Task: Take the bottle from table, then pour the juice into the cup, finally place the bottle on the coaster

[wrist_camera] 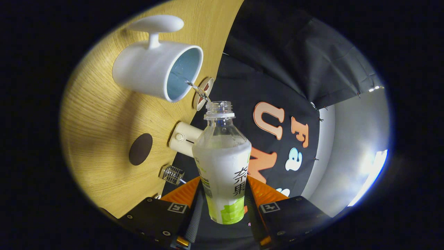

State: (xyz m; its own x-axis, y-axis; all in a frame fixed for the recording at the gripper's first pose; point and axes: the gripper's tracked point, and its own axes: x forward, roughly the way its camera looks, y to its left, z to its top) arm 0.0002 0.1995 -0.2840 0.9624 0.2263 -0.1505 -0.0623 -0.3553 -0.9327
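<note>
My gripper [222, 205] is shut on a clear plastic bottle [222, 163] with a white and green label, held between both fingers. The view is rolled sideways, so the bottle is tipped over the wooden table [100, 114]. Its open mouth [219, 107] points at a white cup [156, 69] with a pale blue inside and a broad flat handle. A thin stream of clear liquid [197, 90] runs from the mouth into the cup. A dark brown round coaster [140, 149] lies on the table, nearer the fingers than the cup.
A small white device [183, 138] stands near the table edge beside the bottle. A round reddish-white disc [204, 93] sits behind the stream. A small clear faceted glass object [171, 174] rests close to the fingers. The black cloth wall rises beyond the table.
</note>
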